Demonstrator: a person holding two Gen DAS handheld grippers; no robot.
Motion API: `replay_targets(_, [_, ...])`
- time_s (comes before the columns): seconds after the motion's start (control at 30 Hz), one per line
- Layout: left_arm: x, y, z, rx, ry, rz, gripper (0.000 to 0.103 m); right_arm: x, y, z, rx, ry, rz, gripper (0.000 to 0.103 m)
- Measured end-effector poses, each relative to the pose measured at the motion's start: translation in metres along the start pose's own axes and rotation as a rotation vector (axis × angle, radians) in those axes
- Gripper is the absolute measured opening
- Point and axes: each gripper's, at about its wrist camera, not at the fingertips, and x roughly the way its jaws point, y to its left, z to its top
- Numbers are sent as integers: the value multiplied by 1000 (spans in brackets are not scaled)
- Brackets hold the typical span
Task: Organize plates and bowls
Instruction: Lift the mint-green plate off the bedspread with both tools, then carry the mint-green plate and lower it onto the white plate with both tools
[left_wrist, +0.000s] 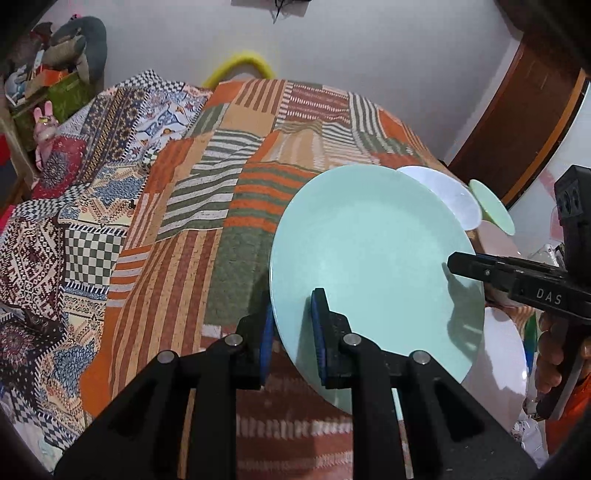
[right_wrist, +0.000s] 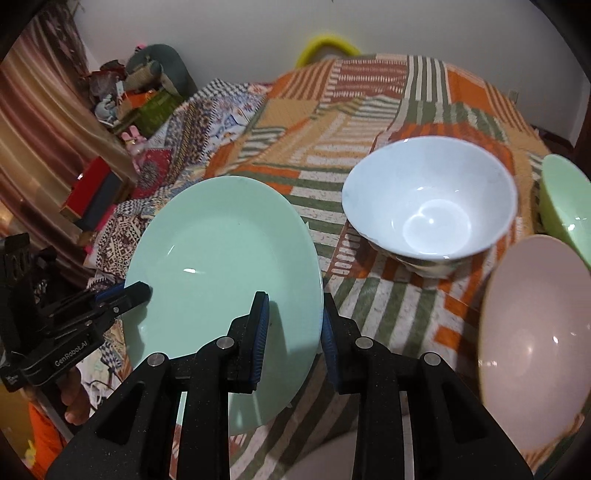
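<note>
Both grippers are working the same mint-green plate (right_wrist: 221, 266), which is hanging tilted above the patchwork bedspread (left_wrist: 207, 192) instead of lying flat on it. The left gripper (left_wrist: 291, 332) is straddling the plate's near-left rim, one blue pad above and one below, and the right gripper (right_wrist: 293, 332) is doing the same at the near-right rim. In both wrist views the fingers are sitting close on either side of the edge, apparently pinching it, though whether each pad is truly pressing on the glaze is hard to confirm.

The plate looks rigid and smooth, probably glazed ceramic or melamine, so it is likely to slide in a pinch and to chip or break if it drops on other dishes. The thin rim is the only sensible place to take hold, with a pad on each face and the two holds on roughly opposite sides so the plate is not swinging.

Beyond it to the right a white bowl (right_wrist: 430, 206) is standing upright on the bedspread. A pink bowl (right_wrist: 535, 332) is sitting nearer at the right edge, and a pale green bowl (right_wrist: 567, 199) is showing behind it. A white plate (left_wrist: 498, 362) is lying under the mint one's right side.
</note>
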Motion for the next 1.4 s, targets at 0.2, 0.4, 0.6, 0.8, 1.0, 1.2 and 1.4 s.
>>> replay_targets(0.2, [-26, -22, -15, 10, -31, -8, 18, -25, 5, -20, -12, -53, -32, 26])
replay_targets(0.4, [-44, -41, -29, 20, -37, -15, 18, -52, -5, -42, 28, -93, -4, 26])
replay_targets(0.6, [-61, -66, -46, 51, -60, -9, 18, -72, -11, -61, 40, -125, -7, 26])
replay_targets(0.8, [-71, -87, -63, 75, -64, -8, 18, -88, -23, -82, 76, -145, -1, 26])
replay_targets(1.0, [-78, -106, -73, 98, -62, -13, 18, -101, -32, -99, 104, -160, 8, 26])
replay_targets(1.2, [-82, -124, -82, 132, -57, -21, 18, -112, -41, -112, 130, -176, 2, 26])
replay_targets(1.4, [-76, -140, -85, 160, -33, -29, 18, -120, -50, -125, 144, -185, -20, 26])
